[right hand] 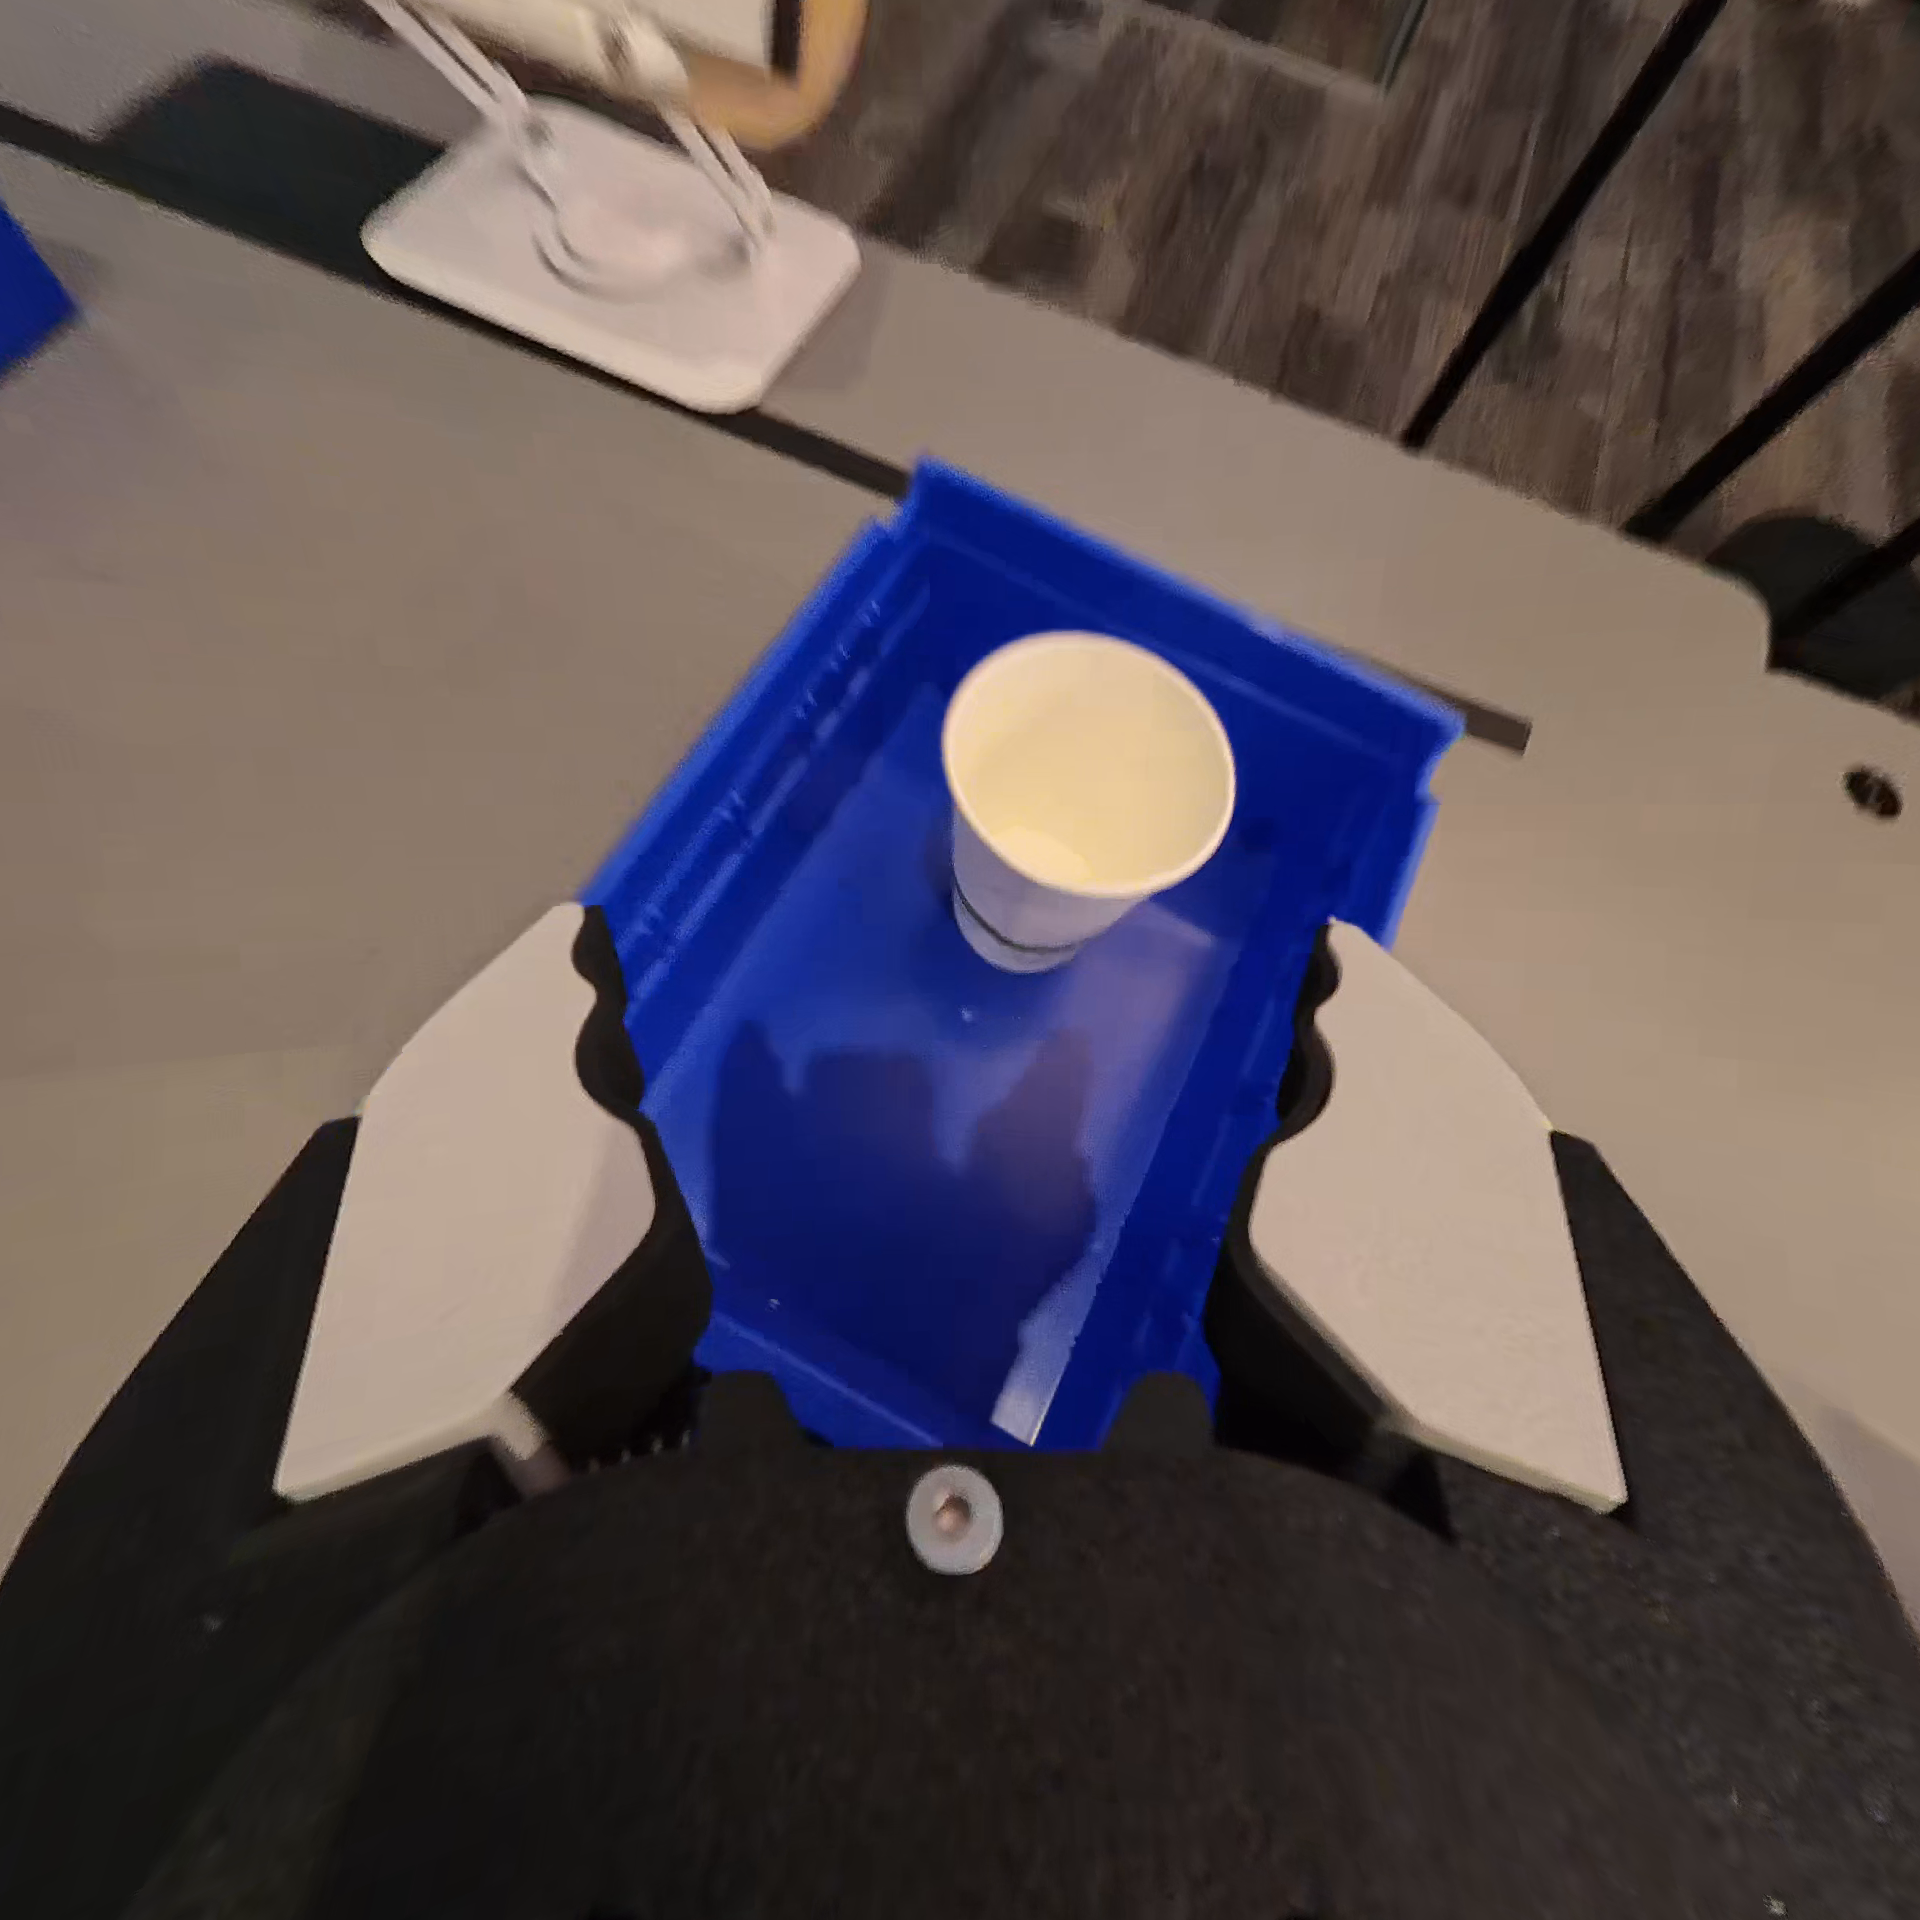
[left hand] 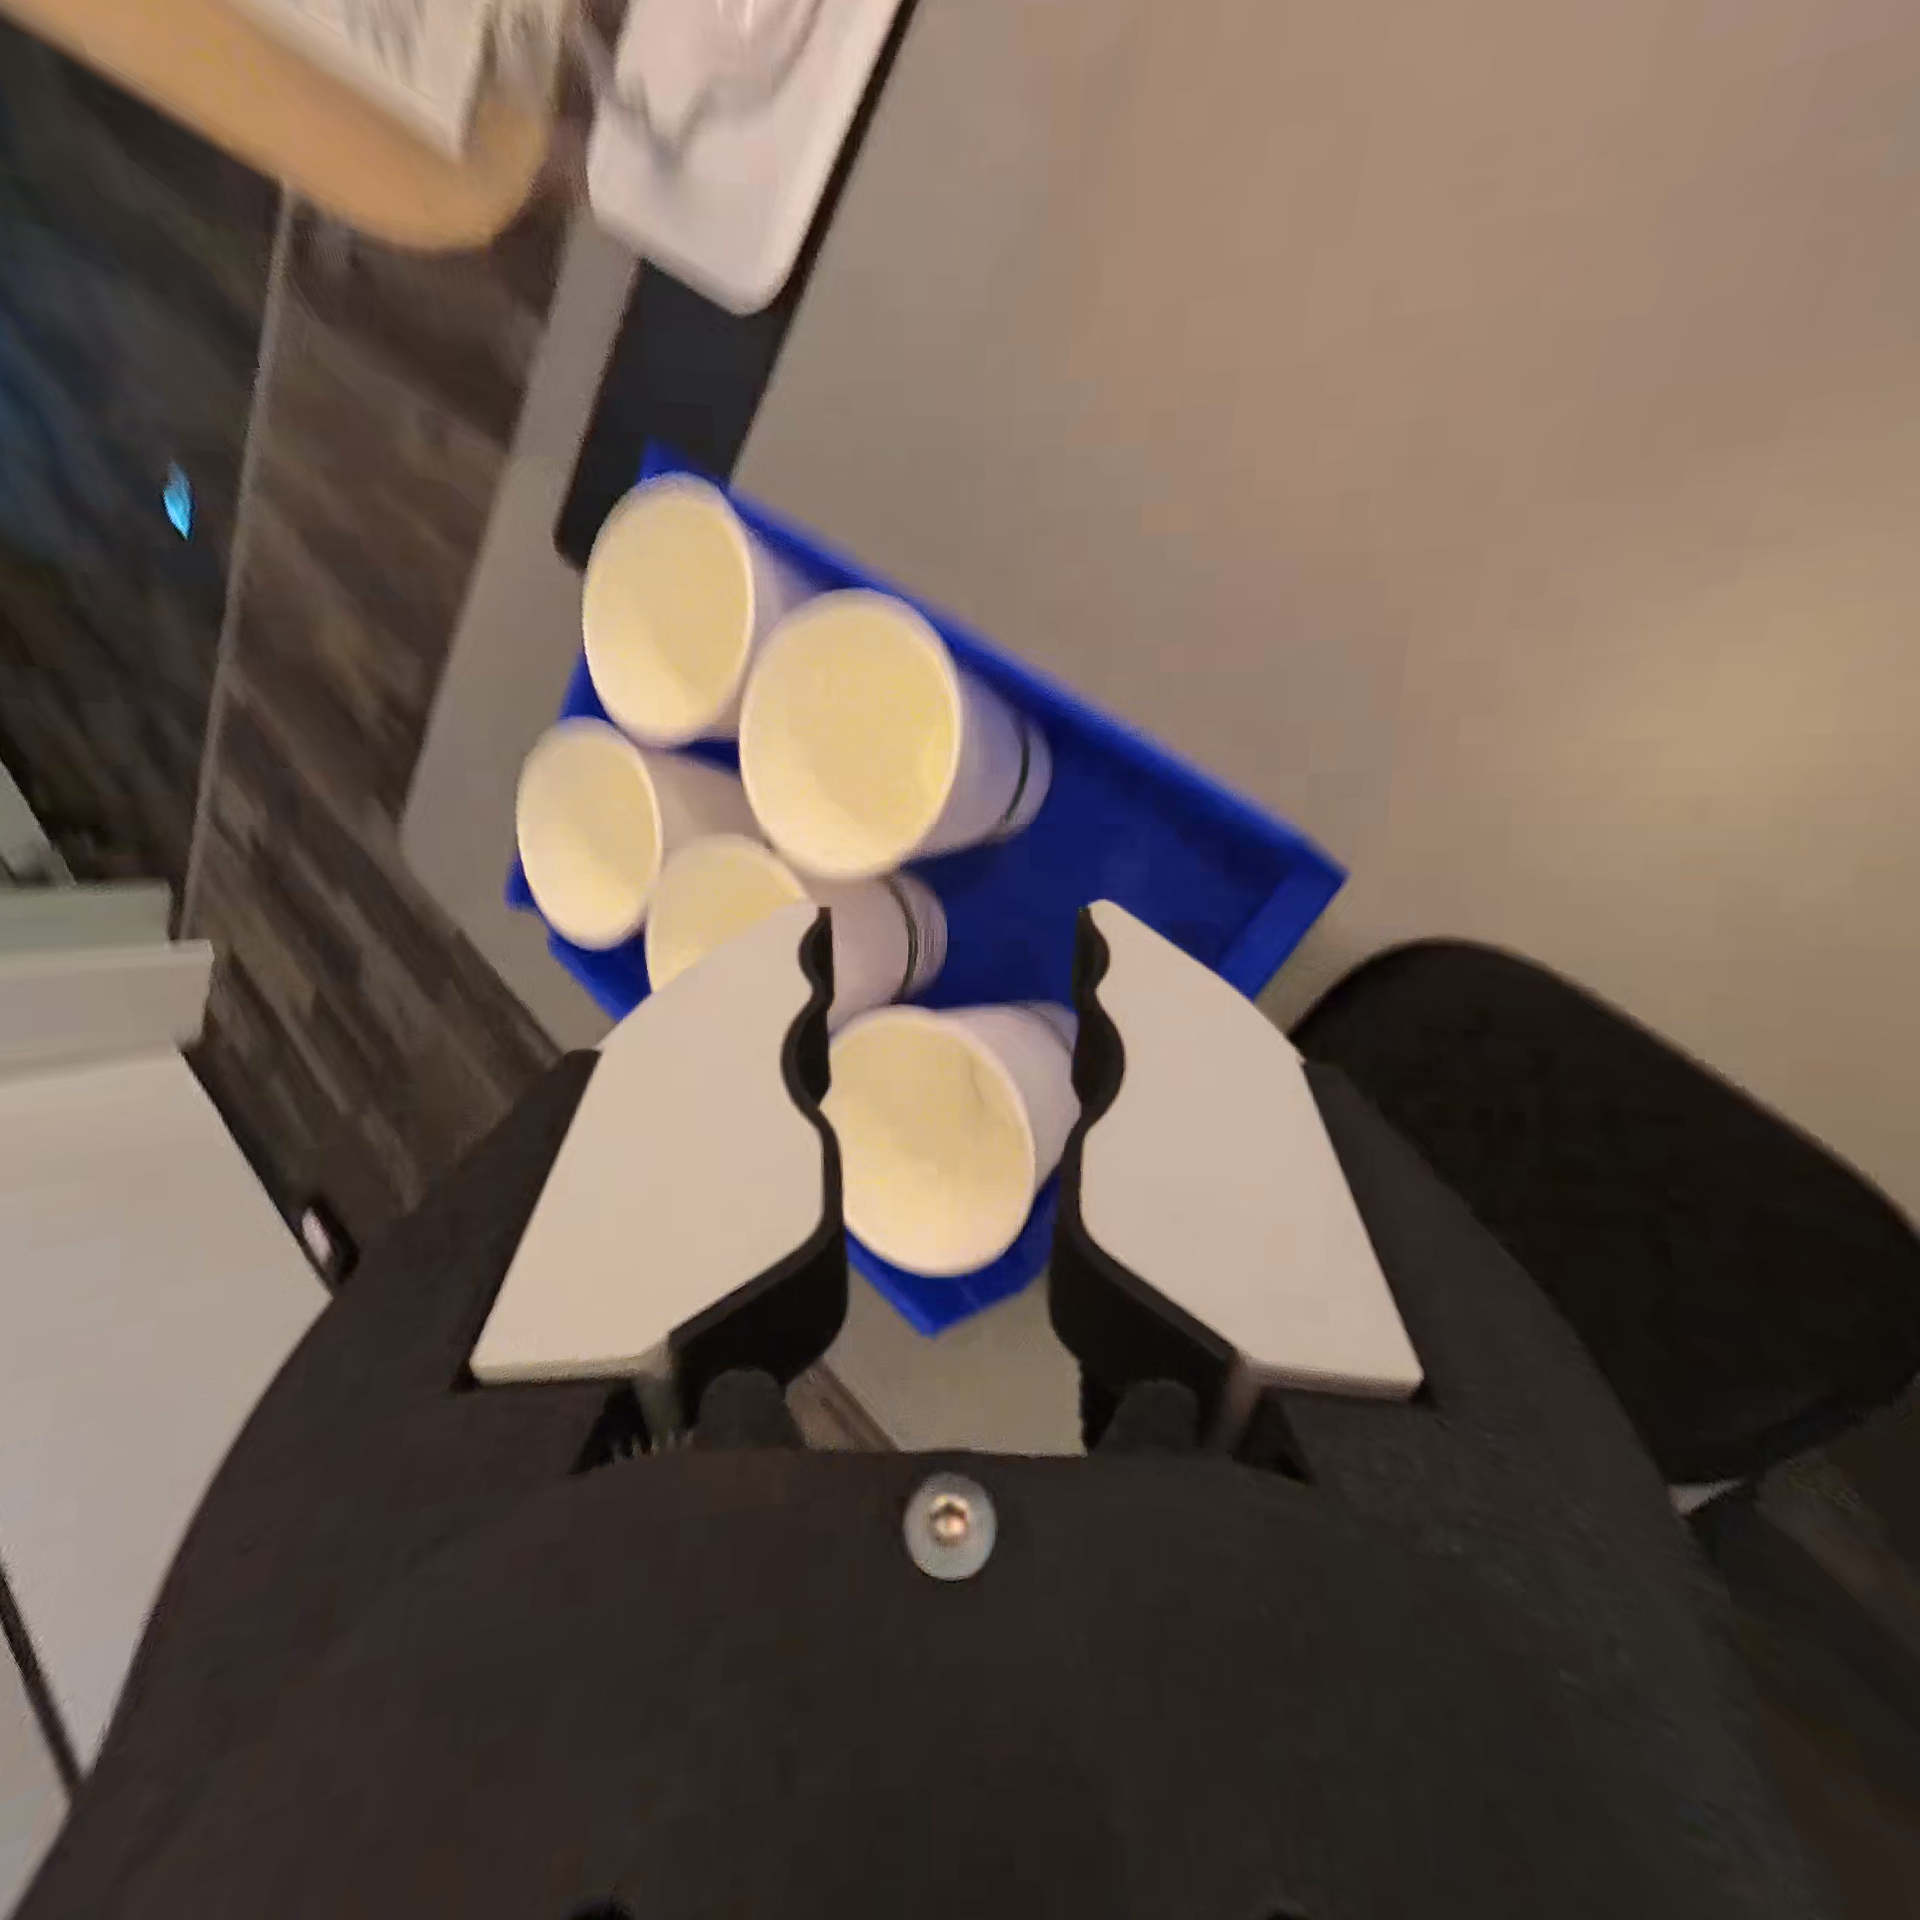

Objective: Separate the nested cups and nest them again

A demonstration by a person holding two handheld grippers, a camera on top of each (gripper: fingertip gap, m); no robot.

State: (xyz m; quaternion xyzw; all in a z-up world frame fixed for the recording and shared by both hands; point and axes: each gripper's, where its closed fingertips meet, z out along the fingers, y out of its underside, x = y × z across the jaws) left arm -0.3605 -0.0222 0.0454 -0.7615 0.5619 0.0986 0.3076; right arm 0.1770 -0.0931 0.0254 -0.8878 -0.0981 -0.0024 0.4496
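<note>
In the left wrist view, several white paper cups stand open side up in a blue bin [left hand: 1143,831]. My left gripper [left hand: 951,920] is open above it. Its fingers flank the nearest cup [left hand: 935,1132]; whether they touch it I cannot tell. Other cups [left hand: 847,727] stand beyond it, and one cup [left hand: 717,904] is partly hidden by the left finger. In the right wrist view, a single white paper cup [right hand: 1086,769] stands upright at the far end of another blue bin [right hand: 727,831]. My right gripper [right hand: 956,930] is wide open and empty above that bin's near half.
Both bins sit on a grey table [right hand: 312,623]. A white stand base with clear legs [right hand: 613,260] stands at the far side, and also shows in the left wrist view [left hand: 727,156]. A black chair [left hand: 1610,1195] is beside the table. A blue corner [right hand: 21,281] shows at far left.
</note>
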